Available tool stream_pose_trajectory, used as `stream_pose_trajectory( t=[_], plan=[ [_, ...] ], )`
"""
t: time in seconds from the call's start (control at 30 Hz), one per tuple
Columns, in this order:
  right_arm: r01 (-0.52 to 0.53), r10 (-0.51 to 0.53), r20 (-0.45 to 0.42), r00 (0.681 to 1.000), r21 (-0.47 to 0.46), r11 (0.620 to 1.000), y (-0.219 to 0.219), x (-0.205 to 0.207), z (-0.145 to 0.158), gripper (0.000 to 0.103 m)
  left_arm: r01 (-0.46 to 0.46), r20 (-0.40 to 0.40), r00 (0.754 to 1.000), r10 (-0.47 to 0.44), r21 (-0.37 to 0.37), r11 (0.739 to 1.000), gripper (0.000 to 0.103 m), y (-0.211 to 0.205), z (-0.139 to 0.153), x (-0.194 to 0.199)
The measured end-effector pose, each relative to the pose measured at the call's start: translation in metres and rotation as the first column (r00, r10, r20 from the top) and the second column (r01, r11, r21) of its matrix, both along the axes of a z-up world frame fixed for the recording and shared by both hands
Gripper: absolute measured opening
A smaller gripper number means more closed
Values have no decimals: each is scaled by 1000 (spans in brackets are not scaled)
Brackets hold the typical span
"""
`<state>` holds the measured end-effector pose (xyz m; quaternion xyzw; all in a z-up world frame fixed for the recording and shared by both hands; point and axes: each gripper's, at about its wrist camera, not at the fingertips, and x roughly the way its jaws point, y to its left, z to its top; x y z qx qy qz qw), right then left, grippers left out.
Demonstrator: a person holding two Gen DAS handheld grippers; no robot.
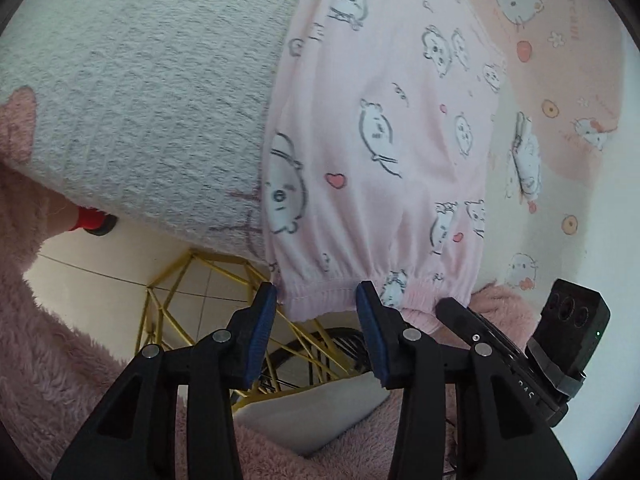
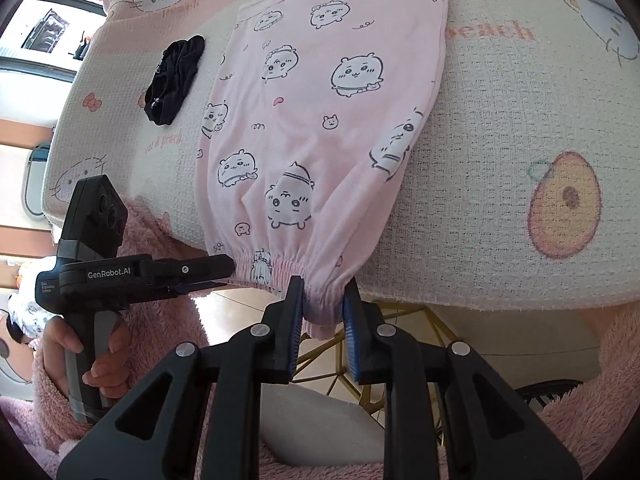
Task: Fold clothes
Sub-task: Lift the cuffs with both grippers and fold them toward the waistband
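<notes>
Pink pyjama trousers (image 2: 316, 120) printed with cartoon animals lie flat on a cream waffle-weave cloth (image 2: 480, 208) with cat and peach prints, their elastic cuffs hanging over the near edge at the bottom centre of both views. The right gripper (image 2: 322, 304) pinches a gathered cuff (image 2: 320, 300) between its blue pads. The left gripper (image 1: 316, 300) stands parted, the other cuff (image 1: 320, 288) just above its fingertips, unpressed. A black garment (image 2: 174, 80) lies upper left.
</notes>
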<state>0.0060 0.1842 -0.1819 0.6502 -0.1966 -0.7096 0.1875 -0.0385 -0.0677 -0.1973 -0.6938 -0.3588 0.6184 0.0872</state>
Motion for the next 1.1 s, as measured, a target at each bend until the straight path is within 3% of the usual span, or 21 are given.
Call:
stream_pose_trajectory(
  t=[0.03,0.13,0.3,0.37,0.47,0.57,0.63,0.7,0.8,0.87,0.9,0.97,1.1],
  plan=[
    [-6,6,-6,1000,-3,1000,-1,0,0,19,-7,-12,1000,7,3,1000,25,-1,2,-1],
    [-4,4,-6,1000,-7,1000,-2,-1,0,19,-36,-42,998,37,22,999,12,-6,8,-2],
    [41,-41,1,999,-101,994,8,-6,6,19,-95,-98,989,109,142,985,11,-22,25,-5],
    [68,-66,15,998,-146,987,12,-13,7,19,-79,-139,985,101,153,985,11,-24,36,-13],
    [62,-64,-11,998,-152,986,11,-28,17,19,-57,-189,978,84,145,988,11,-25,48,-34],
    [61,-68,-38,997,-156,986,9,-48,30,19,-9,-177,984,28,105,994,11,-26,51,-49],
    [47,-54,-54,997,-125,991,6,-55,38,19,5,-140,990,3,55,998,11,-25,46,-45],
    [28,-33,-47,998,-97,995,5,-50,36,19,22,-78,997,-18,51,998,11,-28,28,-35],
    [14,-15,-13,1000,-76,997,4,-38,25,19,-11,34,999,9,54,998,14,-29,-7,-17],
    [31,-30,13,999,-86,996,6,-29,16,19,-54,78,996,52,31,998,23,-31,-23,-8],
    [40,-38,26,999,-91,995,7,-24,11,19,-83,94,992,81,20,996,36,-34,-28,-3],
    [56,-53,38,998,-96,994,9,-18,7,19,-137,92,987,135,14,990,42,-39,-28,4],
    [79,-77,25,997,-129,989,16,-16,12,19,-128,72,990,124,46,991,45,-35,-30,2]
  ],
)
